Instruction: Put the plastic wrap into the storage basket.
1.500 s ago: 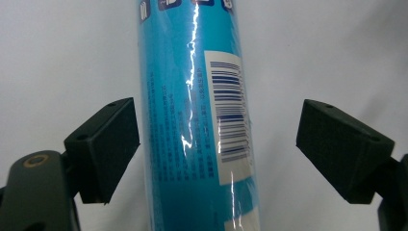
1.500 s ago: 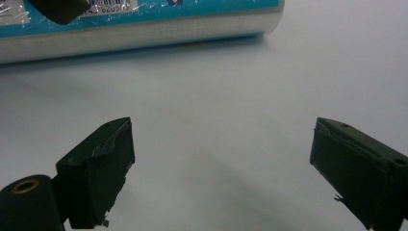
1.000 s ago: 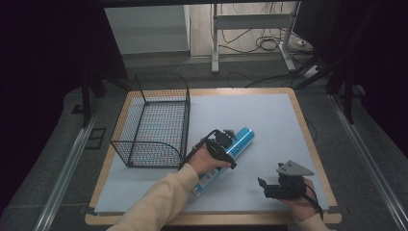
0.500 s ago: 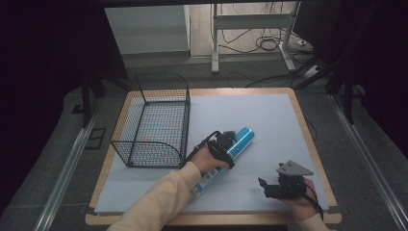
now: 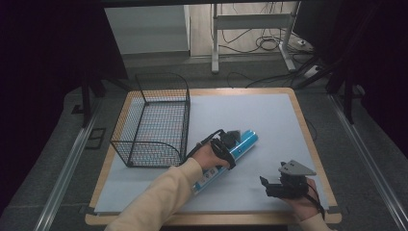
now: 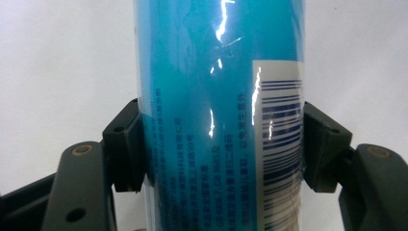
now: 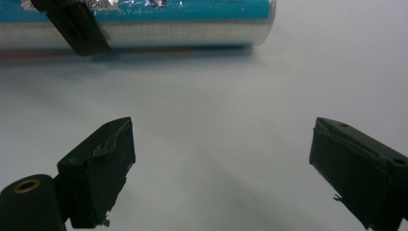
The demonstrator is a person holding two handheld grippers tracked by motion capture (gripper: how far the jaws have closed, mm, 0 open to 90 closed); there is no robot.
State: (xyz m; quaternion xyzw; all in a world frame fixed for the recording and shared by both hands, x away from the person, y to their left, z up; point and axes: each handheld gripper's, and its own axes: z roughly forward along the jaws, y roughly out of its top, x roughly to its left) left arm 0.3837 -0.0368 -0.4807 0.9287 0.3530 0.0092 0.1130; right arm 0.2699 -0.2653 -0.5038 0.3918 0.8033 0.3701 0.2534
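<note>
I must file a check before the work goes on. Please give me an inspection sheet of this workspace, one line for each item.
Surface: pale blue mat on a wooden table.
Job's things: blue tube lying flat on the mat; wire basket beside it, apart, nothing seen inside.
Clutter: nothing seen.
Grippers: left gripper has just been closing, pads now pressed on the tube's sides; right gripper open, nothing between its jaws, near the mat's front edge.
Cables: black cable trailing from the left gripper; loose cables on the floor behind.
Surroundings: metal frame legs behind the table, dark curtains at the sides.
</note>
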